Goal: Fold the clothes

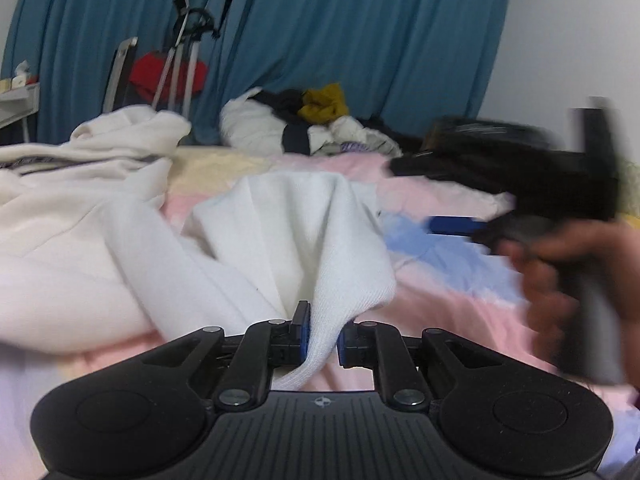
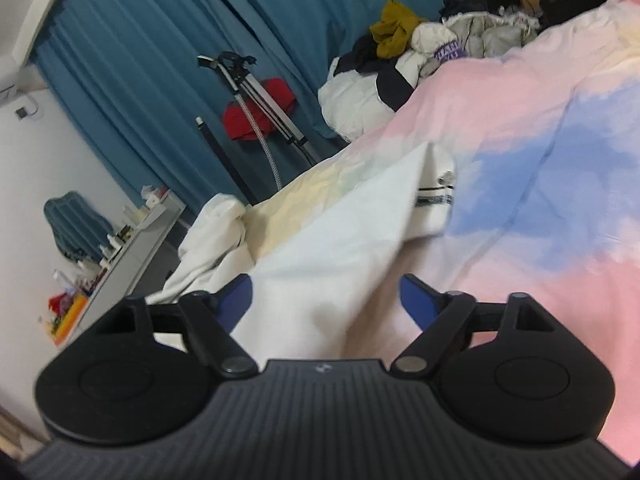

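Observation:
A white knit garment lies on the pink and blue bedsheet. My left gripper is shut on a bunched fold of it, which hangs down between the blue pads. The right gripper shows blurred in the left wrist view, held by a hand, at the right over the sheet. In the right wrist view my right gripper is open, its jaws wide apart, with the white garment lying under and between them, not gripped. A striped cuff shows at the garment's far end.
A second cream-white garment lies at the left on the bed. A pile of clothes sits at the far side by the blue curtain. A tripod and a cluttered shelf stand beyond the bed.

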Motion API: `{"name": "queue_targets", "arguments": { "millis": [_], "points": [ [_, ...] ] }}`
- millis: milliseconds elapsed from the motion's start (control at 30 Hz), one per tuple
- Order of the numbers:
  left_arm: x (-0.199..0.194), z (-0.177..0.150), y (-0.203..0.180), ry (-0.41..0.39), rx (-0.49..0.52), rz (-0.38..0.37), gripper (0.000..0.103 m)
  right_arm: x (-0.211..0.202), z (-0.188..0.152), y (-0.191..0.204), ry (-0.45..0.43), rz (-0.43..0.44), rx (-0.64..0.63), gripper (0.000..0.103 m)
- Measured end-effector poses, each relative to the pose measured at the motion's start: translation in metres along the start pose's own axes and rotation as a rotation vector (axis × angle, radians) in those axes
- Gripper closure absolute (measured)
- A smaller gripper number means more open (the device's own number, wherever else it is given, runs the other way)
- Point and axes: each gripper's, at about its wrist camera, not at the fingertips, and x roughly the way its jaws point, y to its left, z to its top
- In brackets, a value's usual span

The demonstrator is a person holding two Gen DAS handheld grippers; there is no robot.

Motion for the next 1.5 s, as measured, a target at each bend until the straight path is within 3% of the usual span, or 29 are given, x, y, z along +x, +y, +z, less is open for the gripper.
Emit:
{"name": "queue_targets", "arguments": {
  "millis": [200, 300, 433, 600, 767, 833, 900, 933, 1067, 1100, 1167, 1200, 1300, 1500],
  "points": [
    [0.02, -0.011, 0.007, 0.025, -0.013, -0.055, 0.089, 0.092, 0.036, -0.024, -0.041, -0.126, 0.124, 0.03],
    [0.024, -0.009, 0.01, 0.025, -0.029, -0.079, 0.089, 0.127, 0.049, -0.033, -0.024, -0.192, 0.154, 0.06],
    [0.028, -0.004, 0.017, 0.021, -0.086, -0.107, 0.09, 0.16, 0.061, -0.048, 0.034, -0.309, 0.122, 0.071],
    [0.026, 0.001, 0.023, 0.004, -0.141, -0.128, 0.09, 0.154, 0.069, -0.073, -0.014, -0.275, 0.199, 0.086],
    [0.023, 0.009, 0.033, -0.026, -0.192, -0.135, 0.091, 0.143, 0.071, -0.093, -0.017, -0.169, 0.252, 0.081],
    [0.02, 0.016, 0.043, -0.045, -0.229, -0.139, 0.092, 0.146, 0.07, -0.098, 0.006, -0.157, 0.269, 0.064],
    [0.015, 0.022, 0.053, -0.081, -0.267, -0.127, 0.092, 0.147, 0.071, -0.097, 0.001, -0.113, 0.265, 0.06],
    [0.012, 0.024, 0.059, -0.102, -0.287, -0.121, 0.092, 0.149, 0.07, -0.095, 0.001, -0.088, 0.269, 0.052],
    [0.0, 0.036, 0.081, -0.175, -0.344, -0.124, 0.092, 0.164, 0.069, -0.086, 0.029, -0.045, 0.291, 0.049],
    [-0.002, 0.039, 0.087, -0.192, -0.345, -0.128, 0.092, 0.164, 0.07, -0.083, 0.019, -0.069, 0.288, 0.053],
    [-0.001, 0.043, 0.098, -0.206, -0.369, -0.152, 0.093, 0.16, 0.075, -0.071, -0.042, -0.127, 0.253, 0.091],
    [-0.001, 0.045, 0.103, -0.21, -0.384, -0.166, 0.093, 0.157, 0.08, -0.063, -0.065, -0.162, 0.226, 0.096],
    [0.0, 0.049, 0.103, -0.207, -0.361, -0.215, 0.093, 0.142, 0.105, -0.04, -0.108, -0.193, 0.147, 0.097],
    [0.0, 0.044, 0.065, -0.179, -0.242, -0.262, 0.093, 0.031, 0.15, 0.012, -0.46, -0.058, -0.021, 0.097]
  ]
}}
